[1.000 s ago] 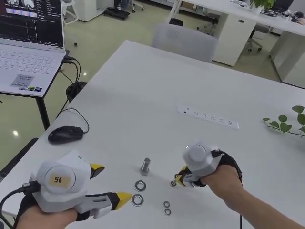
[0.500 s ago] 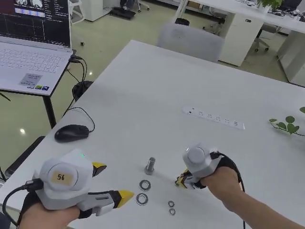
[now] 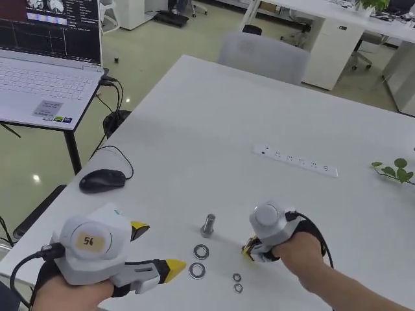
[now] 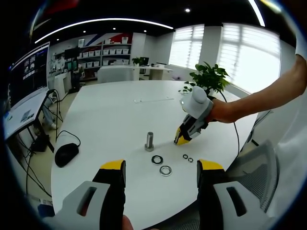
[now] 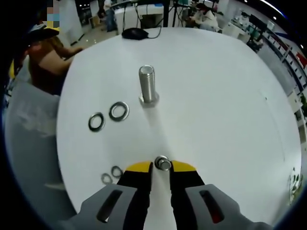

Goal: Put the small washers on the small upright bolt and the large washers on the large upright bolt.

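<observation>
The large bolt point(image 3: 207, 225) point(image 5: 148, 85) stands upright on the white table point(image 3: 214, 129). Two large washers point(image 3: 201, 251) point(image 3: 196, 270) lie flat just in front of it. Two small washers point(image 3: 237, 277) point(image 3: 238, 288) lie side by side to their right. My right gripper point(image 3: 248, 249) point(image 5: 162, 166) is low on the table, right of the large bolt, its jaws shut on the small bolt point(image 5: 162, 163), which stands upright. My left gripper point(image 3: 155, 247) point(image 4: 162, 167) hovers open at the near left, nothing between its jaws, pointing toward the washers point(image 4: 166, 170).
A black mouse point(image 3: 102, 180) with its cable lies at the table's left edge. A white power strip point(image 3: 299, 162) sits further back, a plant point(image 3: 395, 172) at the right edge. A laptop point(image 3: 45, 78) rests on a side stand to the left, and a grey chair point(image 3: 262, 55) stands behind the table.
The head camera has shifted a little. Both grippers keep their places relative to the bolts and washers, and the right one stays closed on the small bolt.
</observation>
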